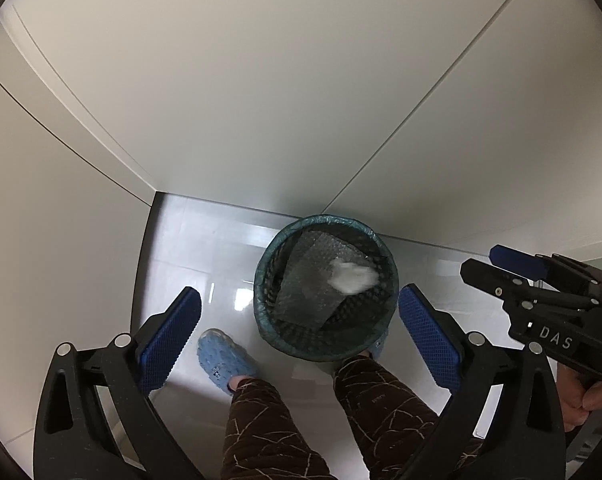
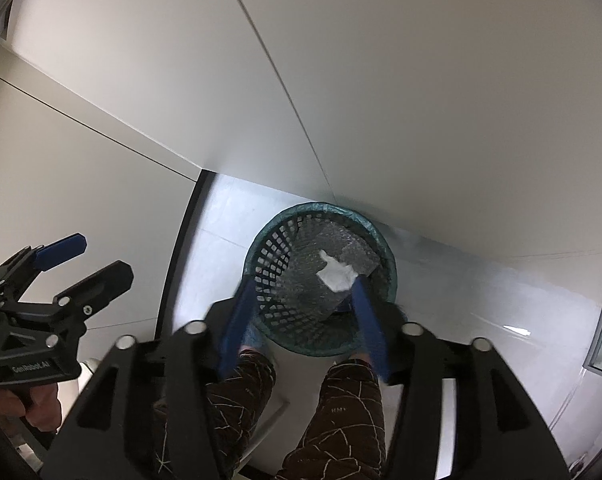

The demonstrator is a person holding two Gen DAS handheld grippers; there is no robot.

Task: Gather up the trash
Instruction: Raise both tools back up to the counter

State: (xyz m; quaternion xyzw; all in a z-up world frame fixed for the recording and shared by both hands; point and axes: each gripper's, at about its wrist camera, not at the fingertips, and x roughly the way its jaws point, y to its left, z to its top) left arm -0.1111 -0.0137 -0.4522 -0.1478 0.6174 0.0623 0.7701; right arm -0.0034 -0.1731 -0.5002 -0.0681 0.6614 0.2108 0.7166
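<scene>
Hovering over the lined bin (image 1: pixel 327 288), both the left gripper (image 1: pixel 299 336) and the right gripper (image 2: pixel 301 312) stand open, empty; tissue (image 2: pixel 337 274) and bubble wrap (image 1: pixel 313 284) lie inside; no other trash visible.

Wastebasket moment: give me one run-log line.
wastebasket: lined, by wall | white tissue: over bubble wrap | left gripper: open, empty | right gripper: open

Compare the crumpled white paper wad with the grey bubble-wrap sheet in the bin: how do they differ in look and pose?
The crumpled white paper wad is small, opaque and bunched up; the grey bubble-wrap sheet is much larger, see-through, dimpled and spread out. The wad lies on top; the sheet leans tilted beneath it. Both sit inside the round dark mesh bin with its teal liner.
</scene>
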